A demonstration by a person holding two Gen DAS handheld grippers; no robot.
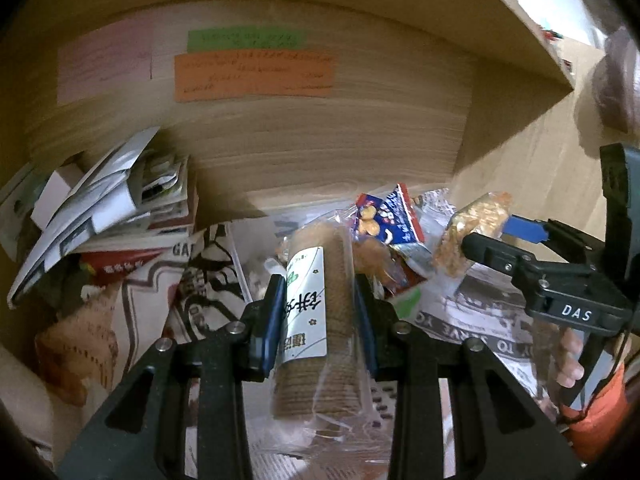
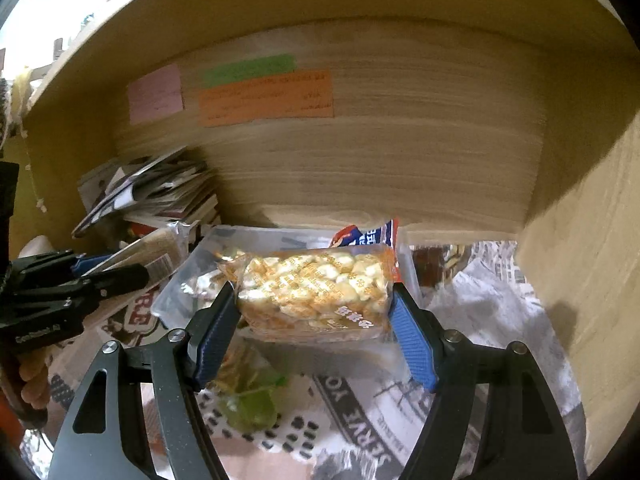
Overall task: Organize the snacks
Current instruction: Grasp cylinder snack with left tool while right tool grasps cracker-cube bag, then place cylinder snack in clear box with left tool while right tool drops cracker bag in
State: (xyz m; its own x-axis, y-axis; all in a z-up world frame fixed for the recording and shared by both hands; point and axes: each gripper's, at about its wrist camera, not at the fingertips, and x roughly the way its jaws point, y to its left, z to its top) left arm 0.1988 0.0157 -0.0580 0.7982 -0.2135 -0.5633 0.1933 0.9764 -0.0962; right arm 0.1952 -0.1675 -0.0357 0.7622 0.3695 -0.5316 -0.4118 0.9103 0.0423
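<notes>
Inside the wooden shelf bay: both grippers were raised above a newspaper-lined floor [image 2: 492,300], each carrying one snack.
Left gripper [image 1: 320,312]: narrow, its blue pads clamped on a clear-wrapped cylindrical stack of brown round biscuits [image 1: 316,320], held lengthwise along the fingers.
Right gripper [image 2: 314,306]: about mid-width, pads pressing both ends of a clear rectangular packet of puffed yellow-white rice cake with orange print [image 2: 316,292], held crosswise and clear of the floor.
Destination, judged: a clear plastic tray [image 2: 192,276] lay just behind the rice cake packet, with a blue-and-red foil snack bag [image 1: 390,216] already in it.
Technique, judged: lower one packet at a time; keep the wrists apart so the grippers do not collide over the tray; let go only when the packet rests on the tray bottom, since crinkly film can cling to the pads.
Risk, judged: the biscuit stack is brittle, so no further squeeze is advised.
Writing, biscuits: a white label with large black East Asian characters and a green mark; not read further.
Writing, rice cake: small orange and white characters, too small to read.
Writing, gripper: "DAS" on the right gripper body as seen by the left wrist camera.
Writing, newspaper: "SERVE YO" seen upside down.
Writing, back wall: pink, green and orange paper notes [image 1: 256,76], handwriting blurred.
</notes>
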